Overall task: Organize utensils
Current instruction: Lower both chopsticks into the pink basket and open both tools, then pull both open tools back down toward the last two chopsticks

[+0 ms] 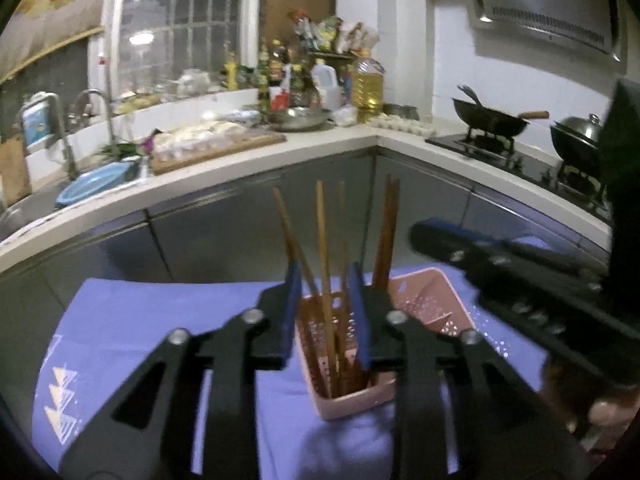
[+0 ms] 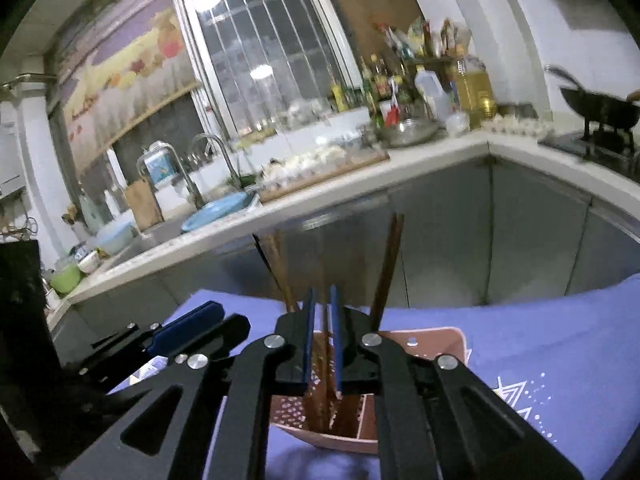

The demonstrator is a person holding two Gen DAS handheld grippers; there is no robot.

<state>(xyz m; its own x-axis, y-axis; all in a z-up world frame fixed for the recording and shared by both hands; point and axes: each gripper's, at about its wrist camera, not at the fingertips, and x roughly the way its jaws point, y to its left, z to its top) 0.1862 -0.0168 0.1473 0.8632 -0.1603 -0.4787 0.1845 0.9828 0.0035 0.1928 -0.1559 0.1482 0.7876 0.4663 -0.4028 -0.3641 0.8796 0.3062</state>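
Observation:
A pink perforated utensil holder stands on a blue-purple cloth with several brown wooden chopsticks upright in its near compartment. My left gripper is just above the holder, open, its blue pads either side of the chopsticks with gaps showing. In the right wrist view the same holder and chopsticks sit under my right gripper. Its jaws are slightly apart, with a chopstick in the narrow gap. The right gripper reaches in from the right, and the left gripper from the left.
The holder's far compartment is beside the chopsticks. Behind the cloth runs an L-shaped counter with a sink and blue basin, a board of dumplings, bottles, and a wok on the stove. A hand shows lower right.

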